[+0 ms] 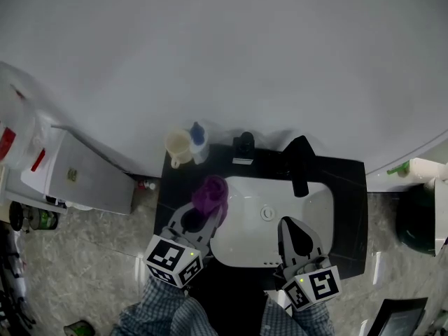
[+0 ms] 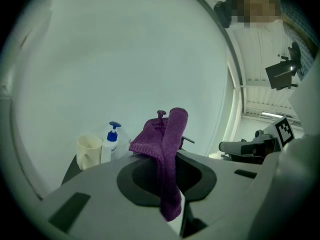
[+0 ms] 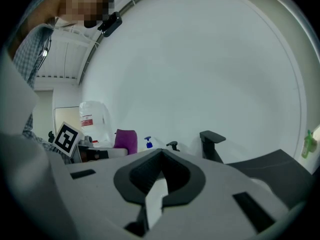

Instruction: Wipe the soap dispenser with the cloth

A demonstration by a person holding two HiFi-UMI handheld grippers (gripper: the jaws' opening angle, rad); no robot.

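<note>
The soap dispenser [image 1: 198,141], a white bottle with a blue pump, stands at the back left of the black counter [image 1: 348,208]; it also shows in the left gripper view [image 2: 111,143] and, small, in the right gripper view [image 3: 148,142]. My left gripper [image 1: 203,208] is shut on a purple cloth [image 1: 210,193], which bunches above the jaws and hangs down between them [image 2: 169,144]. It hovers over the sink's left rim, in front of the dispenser and apart from it. My right gripper [image 1: 292,234] is shut and empty over the basin's front right.
A cream mug [image 1: 178,147] stands right beside the dispenser. A black faucet [image 1: 299,165] and a small black fitting [image 1: 243,143] rise behind the white basin [image 1: 311,205]. A white cabinet [image 1: 84,173] stands left of the counter, and a dark green bin [image 1: 420,222] right.
</note>
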